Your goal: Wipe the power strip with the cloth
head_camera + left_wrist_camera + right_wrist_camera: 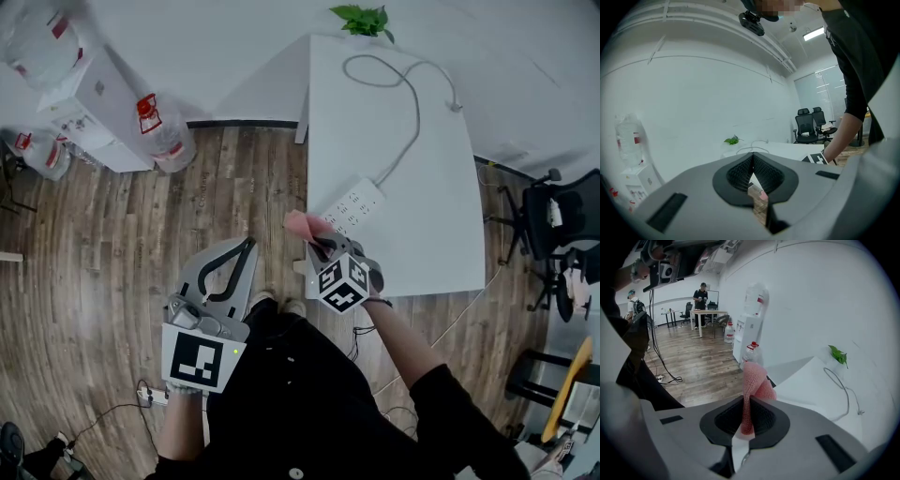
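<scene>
With right tongs [317, 246] pinched on cloth [300, 225], sweep lightly along power strip [352, 206] by table's [422, 216] left edge. Leave left tongs [247, 246] closed, empty.

Head camera: high above, facing steeply down on the white rectangular table [441, 187] and brown wood-plank floor [94, 281]. The left gripper [246, 246] and right gripper [321, 246] sit low in frame.

Left gripper camera: right behind its jaws, facing level. Table and small green leafy plant [732, 139] lie far beyond the jaw tips.

Right gripper camera: right behind its jaws, facing along the table. Plant is ahead, right of the jaws.

All three views share table, plant and looped grey cable [416, 112].
</scene>
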